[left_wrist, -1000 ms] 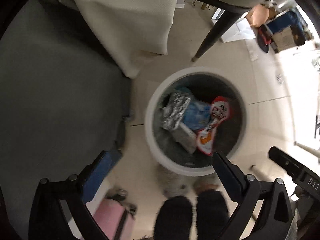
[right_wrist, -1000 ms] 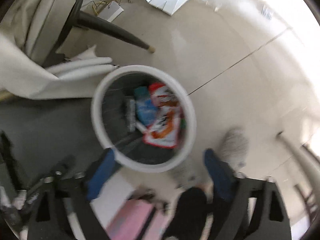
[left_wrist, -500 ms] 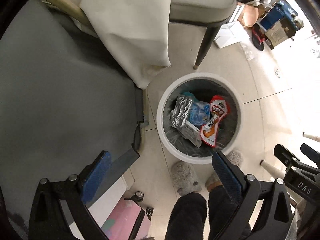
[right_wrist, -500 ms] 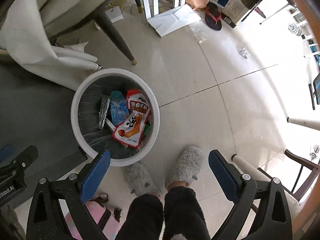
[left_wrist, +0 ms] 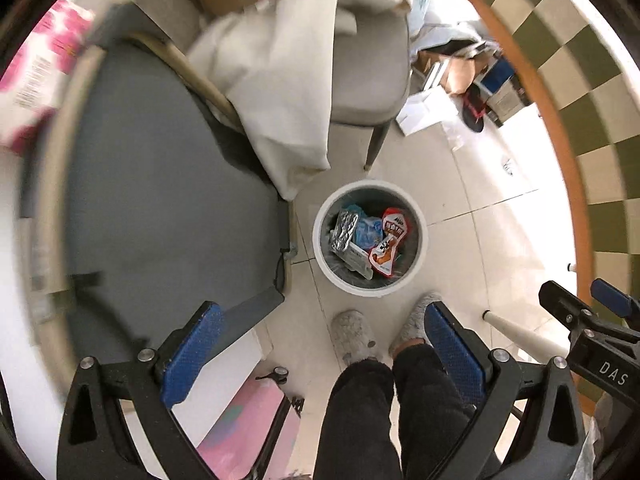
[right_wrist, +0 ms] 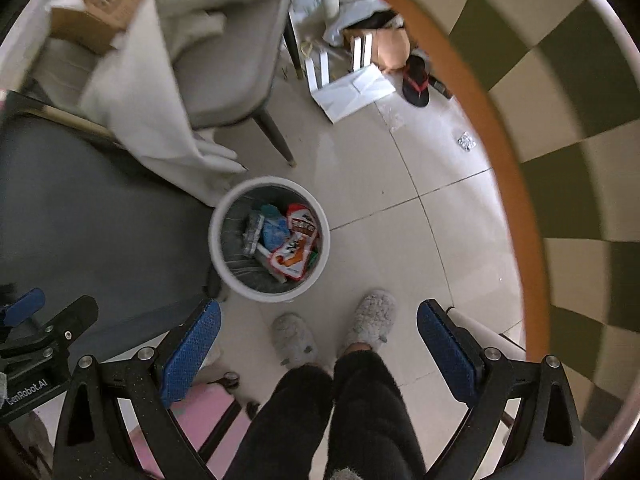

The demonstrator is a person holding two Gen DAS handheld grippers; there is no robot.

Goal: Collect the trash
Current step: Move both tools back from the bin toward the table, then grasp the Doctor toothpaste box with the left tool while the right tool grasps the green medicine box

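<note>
Floor point(right_wrist: 400, 208), pale tile: white bin point(right_wrist: 218, 256) stands just ahead of my slippers point(right_wrist: 370, 324), beside grey worktop point(left_wrist: 160, 208) edge. In bin: red-white pouch point(left_wrist: 390, 240), blue wrapper point(left_wrist: 368, 232), foil pack point(left_wrist: 344, 230), all lying loose. Judged light, crinkly, slippery; best pinched at flat sealed edge, not mid-panel. My left tool point(left_wrist: 320, 344) and right tool point(right_wrist: 318, 340) both spread wide, empty, held high above bin.
</note>
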